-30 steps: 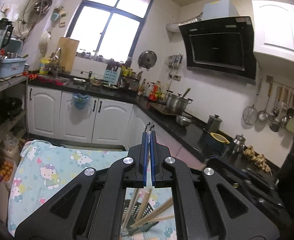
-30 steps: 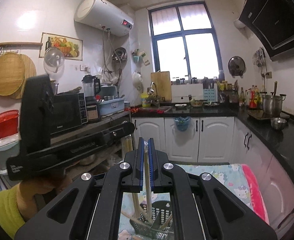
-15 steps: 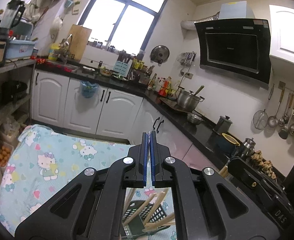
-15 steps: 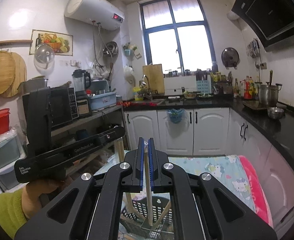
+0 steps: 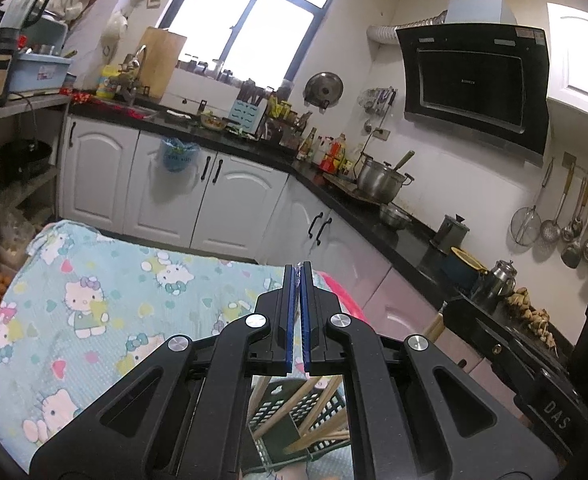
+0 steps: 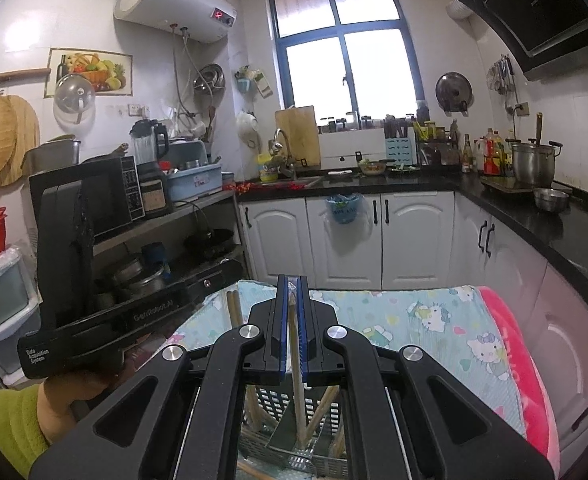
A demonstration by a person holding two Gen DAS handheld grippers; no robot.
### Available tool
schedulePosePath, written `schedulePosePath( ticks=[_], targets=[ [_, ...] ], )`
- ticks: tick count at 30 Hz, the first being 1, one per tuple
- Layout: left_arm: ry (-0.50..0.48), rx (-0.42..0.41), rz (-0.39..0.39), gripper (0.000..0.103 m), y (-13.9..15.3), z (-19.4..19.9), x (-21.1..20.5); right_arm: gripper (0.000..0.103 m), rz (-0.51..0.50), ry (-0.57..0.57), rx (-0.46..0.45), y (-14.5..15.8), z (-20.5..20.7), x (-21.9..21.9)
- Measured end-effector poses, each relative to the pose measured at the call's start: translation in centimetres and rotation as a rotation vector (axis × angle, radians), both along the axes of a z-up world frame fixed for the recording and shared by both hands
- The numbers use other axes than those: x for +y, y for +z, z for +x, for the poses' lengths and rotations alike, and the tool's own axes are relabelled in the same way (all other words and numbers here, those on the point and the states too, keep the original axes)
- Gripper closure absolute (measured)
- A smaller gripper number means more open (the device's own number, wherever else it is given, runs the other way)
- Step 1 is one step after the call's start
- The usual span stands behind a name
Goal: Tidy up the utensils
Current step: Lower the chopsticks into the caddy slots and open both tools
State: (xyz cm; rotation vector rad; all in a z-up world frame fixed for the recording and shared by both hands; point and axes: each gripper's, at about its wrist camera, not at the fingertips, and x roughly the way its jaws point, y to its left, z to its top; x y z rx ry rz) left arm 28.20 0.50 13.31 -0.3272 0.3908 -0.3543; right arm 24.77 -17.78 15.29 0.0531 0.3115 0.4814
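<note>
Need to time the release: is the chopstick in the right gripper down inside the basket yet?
Yes: held upright by the shut right gripper, the chopstick has its lower end inside the basket.

I see a black slotted basket [image 6: 294, 454] sitting on the cartoon-print cloth [image 6: 434, 320], with several pale wooden chopsticks [image 5: 318, 404] leaning in it at loose angles. One more wooden chopstick [image 6: 297, 392] stands nearly upright with its lower end down in the basket and its upper part pinched between the blue pads of my right gripper [image 6: 291, 292].
</note>
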Motion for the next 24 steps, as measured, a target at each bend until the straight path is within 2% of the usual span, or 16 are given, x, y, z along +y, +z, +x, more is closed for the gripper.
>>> schedulePosePath(
  ticks=[8,11,14,16,17,19,20,24],
  targets=[
    [-0.001,0.051,0.031,0.102,-1.7,0.2,-0.2,0.098,-0.004,-0.011,0.044,-1.7,0.7,-0.2],
    [0.006,0.071,0.032,0.091,-2.0,0.1,0.1,0.097,-0.015,-0.020,0.067,-2.3,1.0,-0.3],
    [0.022,0.078,0.039,0.087,-2.1,-0.3,0.6,0.081,-0.026,-0.037,0.091,-3.0,1.1,-0.5],
    [0.028,0.084,0.032,0.074,-2.0,-0.6,1.0,0.075,-0.032,-0.046,0.090,-3.2,0.9,-0.6],
    [0.034,0.084,0.027,0.071,-1.8,-0.8,1.2,0.075,-0.038,-0.048,0.091,-3.3,0.8,-0.7],
    [0.045,0.079,0.025,0.062,-1.5,-1.3,1.5,0.066,-0.048,-0.052,0.090,-3.5,0.6,-0.7],
    [0.050,0.075,0.025,0.059,-1.4,-1.5,1.7,0.064,-0.054,-0.057,0.086,-3.6,0.5,-0.7],
    [0.074,0.059,0.020,0.038,-0.7,-2.5,2.5,0.057,-0.066,-0.061,0.082,-3.7,0.1,-0.8]
  ],
)
